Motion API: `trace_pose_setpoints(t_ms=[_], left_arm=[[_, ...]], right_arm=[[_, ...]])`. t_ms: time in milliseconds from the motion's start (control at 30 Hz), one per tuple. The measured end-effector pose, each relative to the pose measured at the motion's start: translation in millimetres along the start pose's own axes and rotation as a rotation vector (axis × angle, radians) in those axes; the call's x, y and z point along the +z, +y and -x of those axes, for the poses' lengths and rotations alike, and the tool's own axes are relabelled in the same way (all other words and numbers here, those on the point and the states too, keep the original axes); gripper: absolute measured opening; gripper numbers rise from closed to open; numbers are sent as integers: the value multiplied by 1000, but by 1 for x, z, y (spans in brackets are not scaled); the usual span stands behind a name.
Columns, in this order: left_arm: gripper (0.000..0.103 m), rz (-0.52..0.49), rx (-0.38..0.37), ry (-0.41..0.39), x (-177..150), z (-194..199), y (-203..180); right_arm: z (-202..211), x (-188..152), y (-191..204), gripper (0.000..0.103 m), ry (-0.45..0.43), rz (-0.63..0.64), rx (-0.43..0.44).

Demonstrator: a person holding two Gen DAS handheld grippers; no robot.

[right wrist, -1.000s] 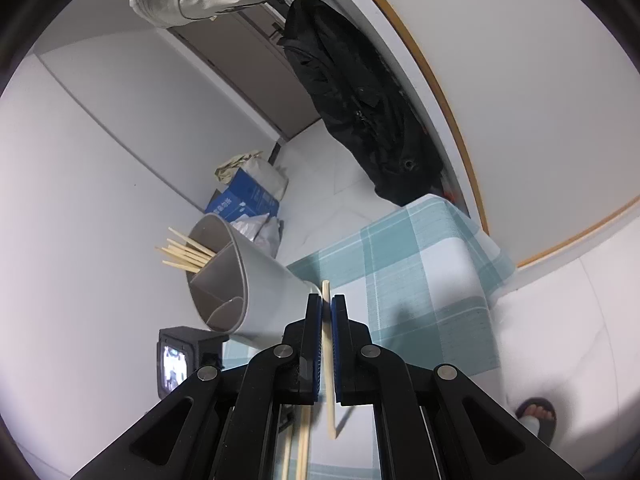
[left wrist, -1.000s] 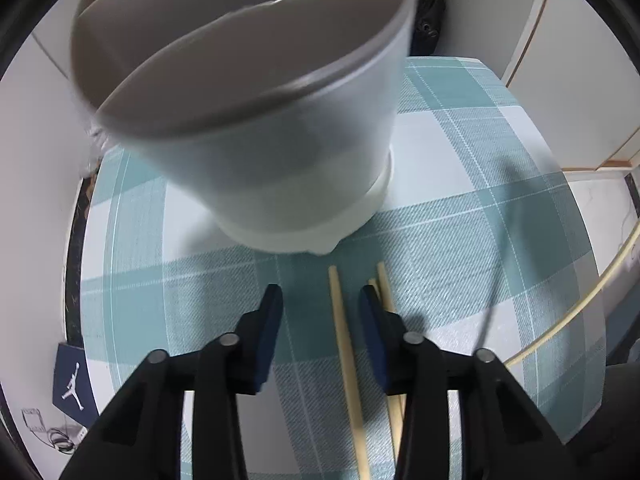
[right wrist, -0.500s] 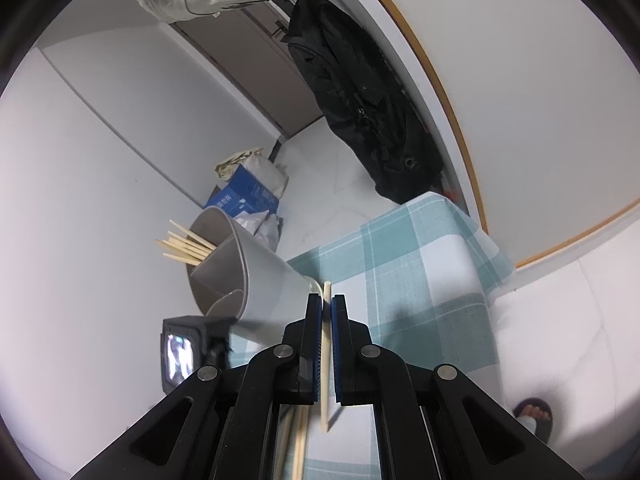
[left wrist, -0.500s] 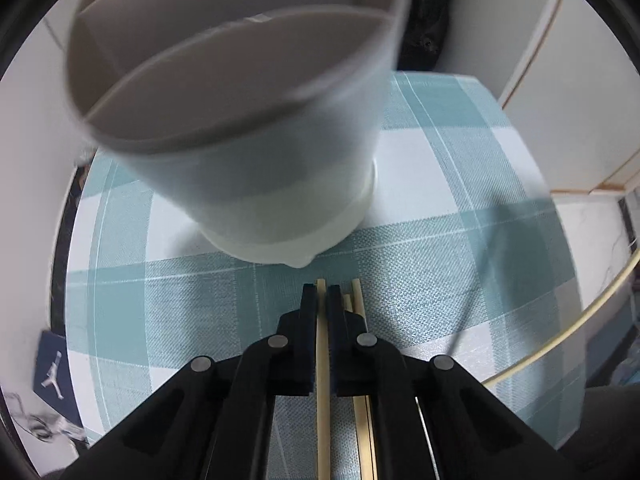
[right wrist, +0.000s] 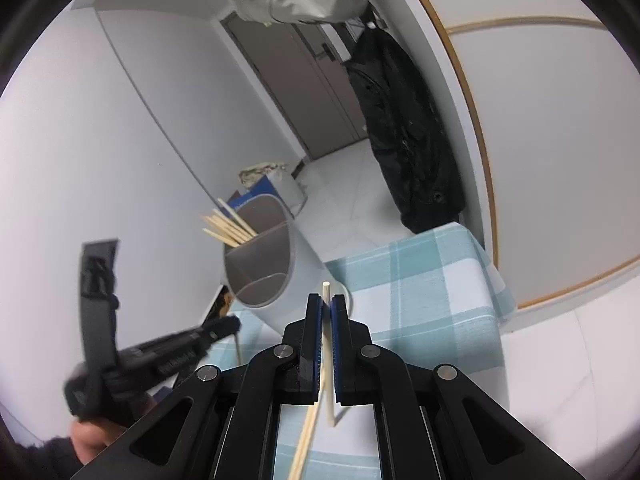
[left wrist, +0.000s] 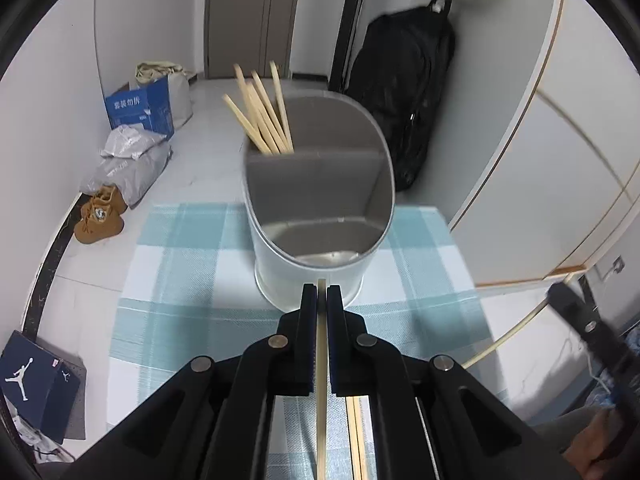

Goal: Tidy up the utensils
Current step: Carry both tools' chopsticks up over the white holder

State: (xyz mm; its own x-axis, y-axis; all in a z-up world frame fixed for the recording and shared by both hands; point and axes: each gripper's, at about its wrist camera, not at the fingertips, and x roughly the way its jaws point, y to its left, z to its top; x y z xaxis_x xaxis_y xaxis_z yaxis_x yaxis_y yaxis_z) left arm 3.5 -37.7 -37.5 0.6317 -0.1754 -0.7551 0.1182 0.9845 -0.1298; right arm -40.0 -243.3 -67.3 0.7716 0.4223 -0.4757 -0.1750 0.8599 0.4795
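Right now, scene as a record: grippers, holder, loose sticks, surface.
left gripper: shut on a chopstick
right gripper: shut on another chopstick
holder: grey, divided, upright on the checked cloth
far compartment: several chopsticks standing
near compartment: looks empty
loose chopsticks: on cloth below left gripper

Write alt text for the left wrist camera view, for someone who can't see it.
The left gripper is shut on a single chopstick, pointing at a grey divided holder on a blue checked cloth. More chopsticks stand in the holder's far compartment; the near one looks empty.
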Motion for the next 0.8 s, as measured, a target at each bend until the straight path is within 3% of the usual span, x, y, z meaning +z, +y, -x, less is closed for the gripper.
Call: trace_pose_setpoints(t_ms=[333, 800], left_arm=[[1, 27, -50, -96, 2, 17, 4], [1, 6, -109, -112, 18, 44, -3]], right_arm=[[12, -13, 22, 4, -47, 43, -39], [12, -4, 48, 4, -52, 114, -17]])
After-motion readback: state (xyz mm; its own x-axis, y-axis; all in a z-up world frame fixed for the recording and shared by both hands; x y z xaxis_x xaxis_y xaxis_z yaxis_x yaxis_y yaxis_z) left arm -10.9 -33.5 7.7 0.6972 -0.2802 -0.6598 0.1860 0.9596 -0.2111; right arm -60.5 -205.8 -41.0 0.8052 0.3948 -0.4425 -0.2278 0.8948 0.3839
